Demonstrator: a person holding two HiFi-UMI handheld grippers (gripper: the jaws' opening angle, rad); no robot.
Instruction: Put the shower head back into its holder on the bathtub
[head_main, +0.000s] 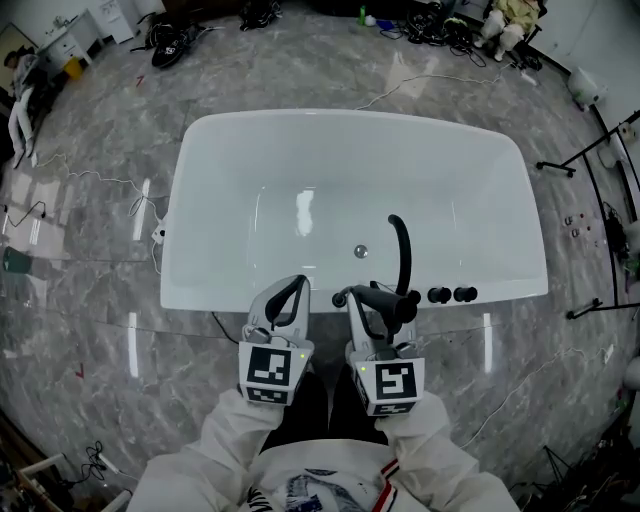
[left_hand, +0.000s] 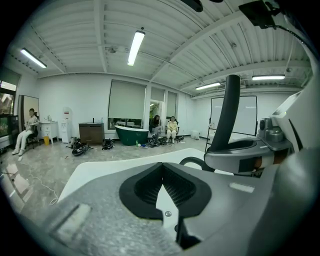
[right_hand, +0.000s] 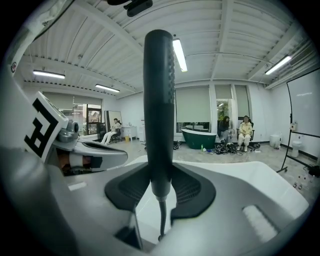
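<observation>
The black shower head (head_main: 401, 250) stands upright over the near rim of the white bathtub (head_main: 350, 125). My right gripper (head_main: 385, 298) is shut on its handle. In the right gripper view the shower head (right_hand: 158, 100) rises straight up between the black pads (right_hand: 127, 187), and its hose hangs down below them. Just left of it, my left gripper (head_main: 292, 290) hovers by the same rim, shut and holding nothing; its pads (left_hand: 145, 187) meet at the tips. Two black knobs (head_main: 451, 295) and a black fitting (head_main: 342, 297) sit on the near rim. I cannot make out the holder itself.
The tub's drain (head_main: 361, 251) lies in the basin floor. Cables (head_main: 100, 185) trail over the marble floor on the left. Black stands (head_main: 590, 150) are on the right. A green tub (left_hand: 131, 135) and seated people are far across the room.
</observation>
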